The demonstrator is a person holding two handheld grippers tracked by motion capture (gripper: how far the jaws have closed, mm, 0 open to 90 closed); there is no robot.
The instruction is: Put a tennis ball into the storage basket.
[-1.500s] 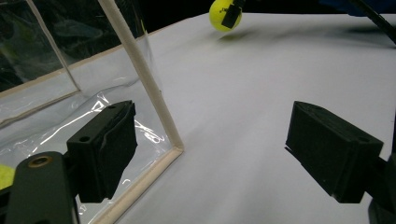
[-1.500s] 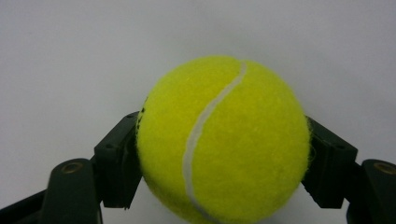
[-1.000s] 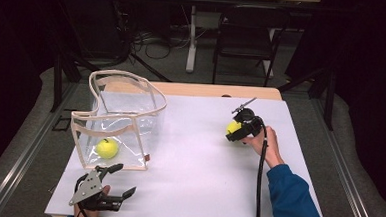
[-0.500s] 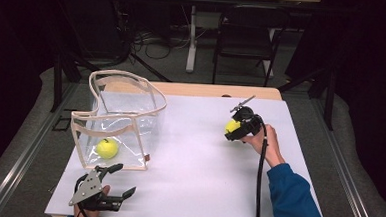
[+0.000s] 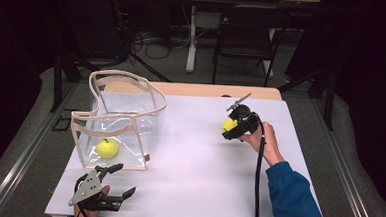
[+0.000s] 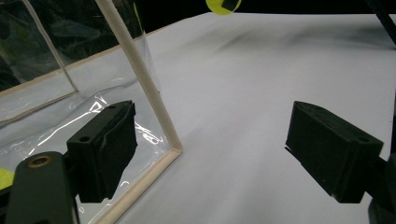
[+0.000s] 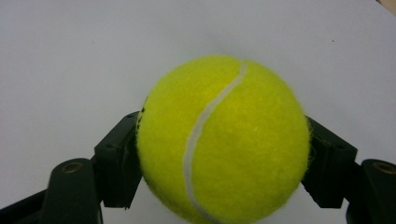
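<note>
High view: right gripper point(image 5: 231, 126) clamps a tennis ball point(image 5: 228, 124) above the white worktop point(image 5: 198, 159); a second ball point(image 5: 107, 148) lies inside the clear bag point(image 5: 123, 117). Left gripper view: left gripper point(image 6: 210, 149), fingers spread wide, beside the bag's corner. Right gripper view: fingers point(image 7: 116, 161) press both sides of the ball.

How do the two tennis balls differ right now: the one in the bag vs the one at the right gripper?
The tennis ball in the bag lies loose on the floor of the clear bag, at the table's left; the gripped tennis ball is clamped between the right gripper jaws, at the table's right, outside the bag. The first shows through clear plastic, the second bare. Both are yellow-green and look alike in size.
</note>
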